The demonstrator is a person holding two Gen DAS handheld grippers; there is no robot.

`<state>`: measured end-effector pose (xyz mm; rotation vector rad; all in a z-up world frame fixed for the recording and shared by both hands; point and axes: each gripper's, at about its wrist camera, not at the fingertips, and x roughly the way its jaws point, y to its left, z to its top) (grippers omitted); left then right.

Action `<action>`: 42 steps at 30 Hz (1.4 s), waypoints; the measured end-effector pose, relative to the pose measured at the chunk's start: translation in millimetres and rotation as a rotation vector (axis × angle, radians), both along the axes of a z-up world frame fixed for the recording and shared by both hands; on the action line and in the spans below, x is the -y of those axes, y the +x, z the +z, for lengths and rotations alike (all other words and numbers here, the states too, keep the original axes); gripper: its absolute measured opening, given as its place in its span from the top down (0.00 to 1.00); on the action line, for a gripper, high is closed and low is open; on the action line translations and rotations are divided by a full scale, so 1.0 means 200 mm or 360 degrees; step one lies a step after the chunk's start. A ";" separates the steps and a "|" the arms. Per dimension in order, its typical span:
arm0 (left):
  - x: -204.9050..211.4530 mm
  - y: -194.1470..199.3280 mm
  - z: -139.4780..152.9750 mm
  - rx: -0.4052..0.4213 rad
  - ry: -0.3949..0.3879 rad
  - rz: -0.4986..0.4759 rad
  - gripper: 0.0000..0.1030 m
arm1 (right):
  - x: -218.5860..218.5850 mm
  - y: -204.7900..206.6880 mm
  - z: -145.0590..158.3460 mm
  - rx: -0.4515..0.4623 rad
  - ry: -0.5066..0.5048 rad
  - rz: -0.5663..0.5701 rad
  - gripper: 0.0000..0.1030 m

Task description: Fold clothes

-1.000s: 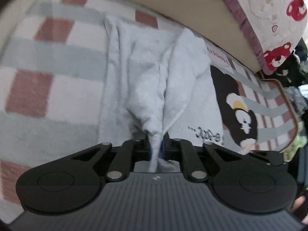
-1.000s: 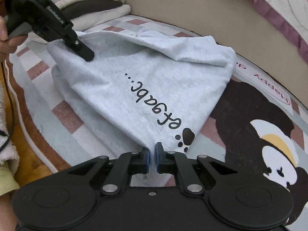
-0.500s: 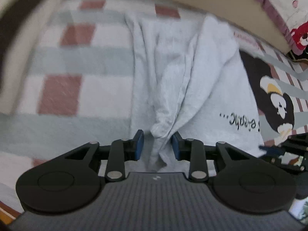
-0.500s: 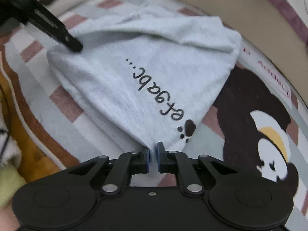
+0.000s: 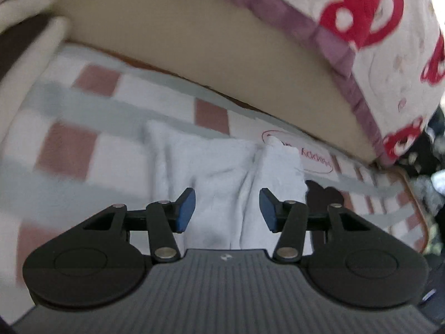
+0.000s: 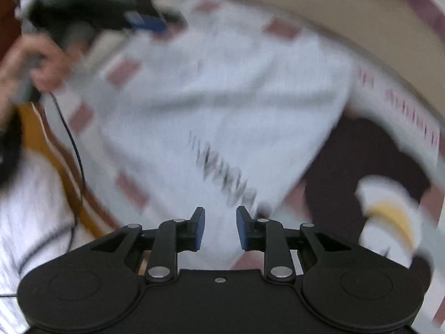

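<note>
left gripper (image 5: 226, 211): jaws wide apart, blue pads bare, nothing between them. it hangs above the bunched edge of the grey garment (image 5: 222, 172), no contact visible.

right gripper (image 6: 220, 228): jaws parted, gap narrower than on the left, nothing clamped. the garment's near corner lies below and ahead of the fingertips; contact cannot be told through the motion blur.

grey garment (image 6: 222, 105): lies on the checked mat (image 5: 83, 111) (pink, grey and white squares), roughly flat with soft creases. a line of dark lettering (image 6: 225, 175) runs across the cloth toward the right gripper; too smeared to read. in the left wrist view two raised folds run away from the camera.

mat: a dark cartoon animal (image 6: 375, 172) with a white and yellow patch is printed just right of the garment. pink script in an oval sits near the mat's far edge.

surroundings: a beige padded edge (image 5: 194, 47) borders the mat at the far side, with a white cover with red bear shapes (image 5: 375, 27) above it. in the right wrist view a hand (image 6: 33, 64) holds the left gripper's handle at upper left, blurred, and a black cable (image 6: 75, 144) hangs from it.
</note>
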<state>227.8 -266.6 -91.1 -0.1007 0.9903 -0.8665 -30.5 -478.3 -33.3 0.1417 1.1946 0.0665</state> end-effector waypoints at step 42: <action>0.21 -0.04 -0.21 0.0368 0.0549 -0.0203 0.75 | 0.28 0.21 -0.52 0.0325 0.0504 -0.0482 0.54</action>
